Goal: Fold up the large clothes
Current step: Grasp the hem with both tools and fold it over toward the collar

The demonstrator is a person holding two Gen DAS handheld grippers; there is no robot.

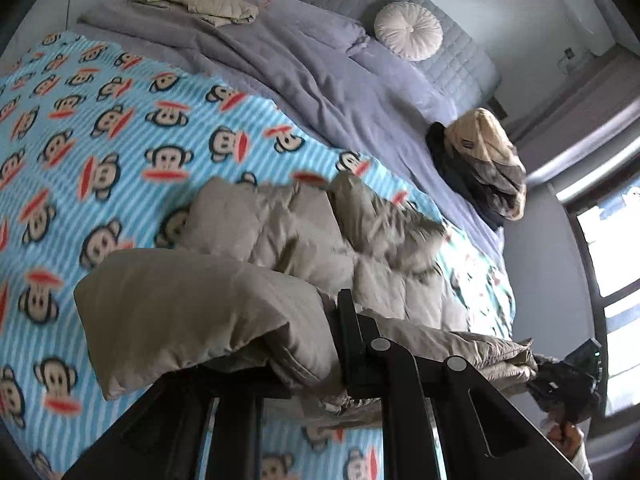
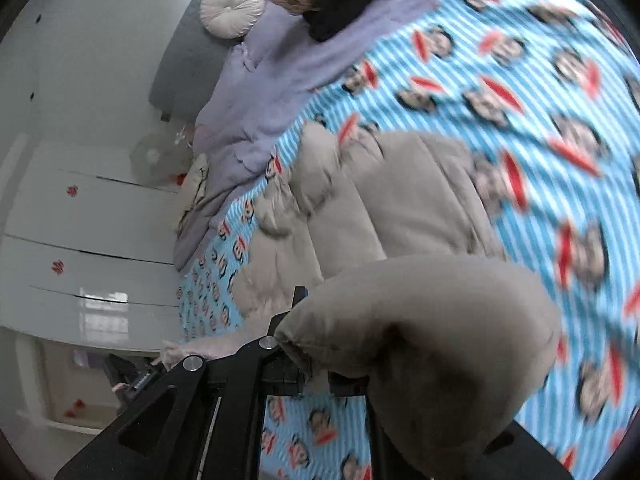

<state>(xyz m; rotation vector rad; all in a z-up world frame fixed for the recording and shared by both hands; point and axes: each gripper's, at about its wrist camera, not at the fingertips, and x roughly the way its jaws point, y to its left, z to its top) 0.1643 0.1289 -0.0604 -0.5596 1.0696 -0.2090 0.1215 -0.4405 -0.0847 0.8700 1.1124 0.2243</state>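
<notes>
Left gripper (image 1: pixel 320 356) is clamped on a puffy edge of the beige quilted jacket (image 1: pixel 312 236); right gripper (image 2: pixel 312 372) is clamped on another bulging fold of it. Jacket lies crumpled on the monkey-print blanket (image 1: pixel 100 128), its held edges lifted clear of the blanket, body trailing toward the lilac duvet (image 1: pixel 304 68).

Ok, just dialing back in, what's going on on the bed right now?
A person is folding a beige puffer jacket on the monkey-print blanket that covers the bed. The left gripper is shut on one edge of the jacket and the right gripper is shut on another. Both gripped parts are raised off the blanket, while the rest still lies on it. The fold is not laid down yet. A pile of other clothes waits on the purple duvet.
</notes>
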